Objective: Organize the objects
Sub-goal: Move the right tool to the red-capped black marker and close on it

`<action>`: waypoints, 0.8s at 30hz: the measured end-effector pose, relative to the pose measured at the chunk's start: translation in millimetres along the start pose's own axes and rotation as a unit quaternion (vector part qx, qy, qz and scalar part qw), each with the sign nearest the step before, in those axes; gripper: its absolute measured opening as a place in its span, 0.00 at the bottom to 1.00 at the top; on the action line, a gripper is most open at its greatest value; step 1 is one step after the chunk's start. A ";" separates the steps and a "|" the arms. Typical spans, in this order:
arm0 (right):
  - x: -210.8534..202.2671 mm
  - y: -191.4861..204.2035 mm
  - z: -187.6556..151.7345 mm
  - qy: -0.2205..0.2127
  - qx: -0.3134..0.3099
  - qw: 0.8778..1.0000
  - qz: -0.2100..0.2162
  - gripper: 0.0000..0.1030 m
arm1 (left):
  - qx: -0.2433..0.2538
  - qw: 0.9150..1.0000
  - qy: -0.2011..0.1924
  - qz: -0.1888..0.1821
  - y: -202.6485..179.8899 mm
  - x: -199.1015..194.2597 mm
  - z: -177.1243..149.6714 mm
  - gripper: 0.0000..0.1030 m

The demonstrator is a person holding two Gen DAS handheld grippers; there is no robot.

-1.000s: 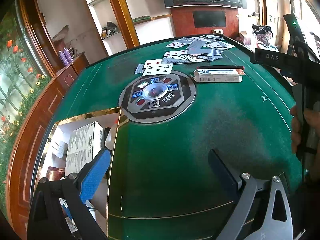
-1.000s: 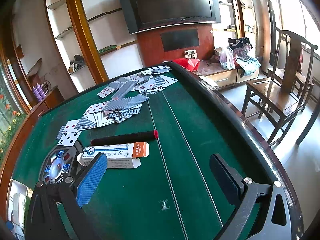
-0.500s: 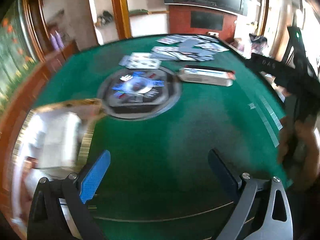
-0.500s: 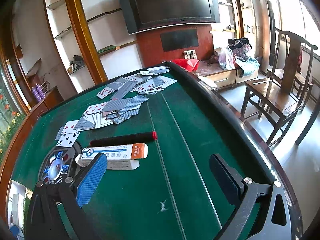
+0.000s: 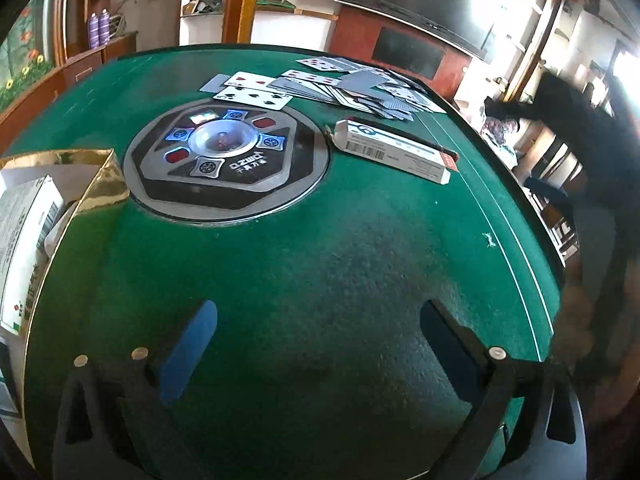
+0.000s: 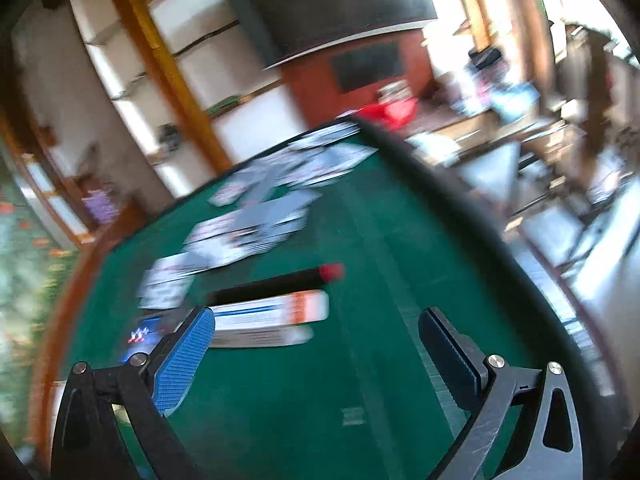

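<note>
A long white carton point(image 5: 394, 150) with a barcode and orange end lies on the green table, also blurred in the right wrist view point(image 6: 272, 316). A black stick with a red tip point(image 6: 280, 280) lies just behind it. Playing cards point(image 5: 332, 88) are spread at the far side. A gold-rimmed box point(image 5: 100, 184) at the left holds white packets point(image 5: 24, 240). My left gripper point(image 5: 320, 340) is open and empty over bare felt. My right gripper point(image 6: 316, 352) is open and empty, just short of the carton.
A round control panel point(image 5: 224, 156) sits in the table's middle. The table's dark raised rim point(image 6: 460, 216) runs along the right. Chairs and clutter stand beyond it. Shelves and a TV are at the back.
The left gripper has swung right, away from the gold box, towards the carton. The right gripper has moved fast towards the carton; its view is now blurred and tilted.
</note>
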State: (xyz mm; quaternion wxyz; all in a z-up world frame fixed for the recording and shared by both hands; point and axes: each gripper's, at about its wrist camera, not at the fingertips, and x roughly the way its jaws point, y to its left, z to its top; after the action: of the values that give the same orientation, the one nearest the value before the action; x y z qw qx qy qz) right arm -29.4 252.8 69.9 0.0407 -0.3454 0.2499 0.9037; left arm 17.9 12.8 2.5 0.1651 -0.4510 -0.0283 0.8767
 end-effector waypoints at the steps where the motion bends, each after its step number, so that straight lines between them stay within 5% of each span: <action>1: 9.3 8.5 6.0 0.021 -0.008 1.000 0.015 1.00 | 0.006 1.000 0.001 0.004 -1.5 0.3 -0.2 0.99; 10: 95.7 70.8 33.4 0.184 -0.060 0.976 0.104 1.00 | 0.032 0.999 0.007 0.024 -6.1 3.6 -0.6 0.99; 13: 115.6 78.8 30.9 0.199 -0.087 0.973 0.072 1.00 | 0.026 1.000 0.005 0.017 -4.2 2.1 -0.1 0.99; 24: 140.8 58.2 23.6 0.244 -0.028 0.966 0.081 1.00 | 0.021 1.000 0.002 0.011 -3.1 0.7 0.6 0.99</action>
State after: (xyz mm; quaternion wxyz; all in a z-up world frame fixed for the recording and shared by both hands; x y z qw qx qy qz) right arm -164.8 199.4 18.9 -0.1048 -0.5349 0.2539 0.7991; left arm 17.9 16.1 2.9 0.1651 -0.4499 -0.0049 0.8777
